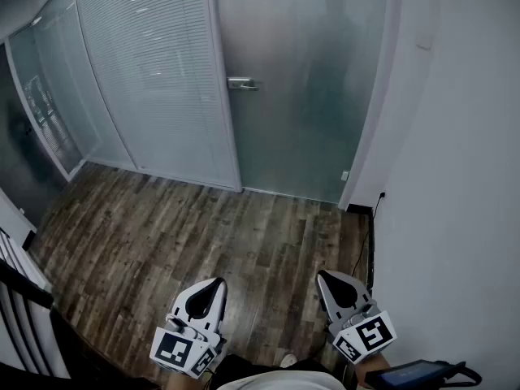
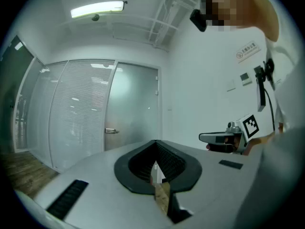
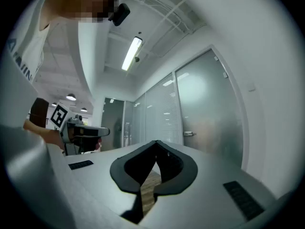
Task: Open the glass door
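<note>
Standing well back from the glass door (image 1: 301, 96), with a stretch of wood floor (image 1: 203, 226) in between. Holding the left gripper (image 1: 215, 283) and the right gripper (image 1: 323, 276) low, level and pointing toward that door, likely getting ready to walk up to it. Pressing both pairs of jaws closed, gripping nothing, with nothing near enough to grab. Facing the handle (image 1: 241, 84) on the door's left edge, probably the part to reach for. Spotting a small sign (image 2: 248, 51) on the wall (image 2: 200, 94) right of the door, too tiny to read. Showing only black-and-white squares on the cubes (image 1: 183, 349), no words.
</note>
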`<state>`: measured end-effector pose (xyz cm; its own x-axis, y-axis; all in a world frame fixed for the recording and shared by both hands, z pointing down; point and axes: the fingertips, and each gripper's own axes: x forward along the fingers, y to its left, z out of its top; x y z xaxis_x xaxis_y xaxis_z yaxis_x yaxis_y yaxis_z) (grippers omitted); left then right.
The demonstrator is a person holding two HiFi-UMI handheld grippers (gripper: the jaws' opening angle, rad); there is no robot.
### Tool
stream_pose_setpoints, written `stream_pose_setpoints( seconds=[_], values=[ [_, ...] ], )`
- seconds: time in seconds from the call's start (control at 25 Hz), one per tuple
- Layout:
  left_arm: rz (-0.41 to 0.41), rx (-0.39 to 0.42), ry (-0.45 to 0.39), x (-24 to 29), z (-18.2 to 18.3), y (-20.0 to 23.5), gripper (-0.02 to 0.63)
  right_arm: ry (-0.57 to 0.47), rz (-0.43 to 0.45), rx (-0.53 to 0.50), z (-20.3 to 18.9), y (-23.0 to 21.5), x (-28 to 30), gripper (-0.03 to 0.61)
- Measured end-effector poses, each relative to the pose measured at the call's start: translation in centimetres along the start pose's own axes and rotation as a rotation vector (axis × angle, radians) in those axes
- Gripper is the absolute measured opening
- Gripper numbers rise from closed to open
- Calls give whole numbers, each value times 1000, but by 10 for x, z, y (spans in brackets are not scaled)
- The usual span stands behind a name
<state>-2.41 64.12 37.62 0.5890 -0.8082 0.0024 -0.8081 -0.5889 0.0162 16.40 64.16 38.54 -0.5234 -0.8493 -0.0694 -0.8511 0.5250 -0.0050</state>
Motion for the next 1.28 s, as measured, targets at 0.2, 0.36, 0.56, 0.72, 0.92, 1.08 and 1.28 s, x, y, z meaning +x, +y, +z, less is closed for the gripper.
stream_pose_setpoints(
  seconds=[0.2,0.36,0.56,0.72,0.92,1.08,1.28],
  values=[
    [28,-15,3,5,-2,7,0,4,5,18,-5,-11,-1,2],
    [22,-35,0,21,-12,19,0,22,-2,23,-16,-19,10,2],
    [-6,-66,-11,58,-21,43,0,64,-13,-7,-27,-33,35,2],
    [-33,-62,-25,95,-13,74,0,73,-18,-30,-22,-51,81,2],
    [-18,-71,-41,126,-12,132,0,87,2,-54,-23,-61,151,2],
    [2,-88,-50,147,-10,183,0,94,-1,-58,-18,-70,207,2],
    [13,-100,-48,161,-9,240,0,99,10,-38,-18,-68,269,2]
  ],
)
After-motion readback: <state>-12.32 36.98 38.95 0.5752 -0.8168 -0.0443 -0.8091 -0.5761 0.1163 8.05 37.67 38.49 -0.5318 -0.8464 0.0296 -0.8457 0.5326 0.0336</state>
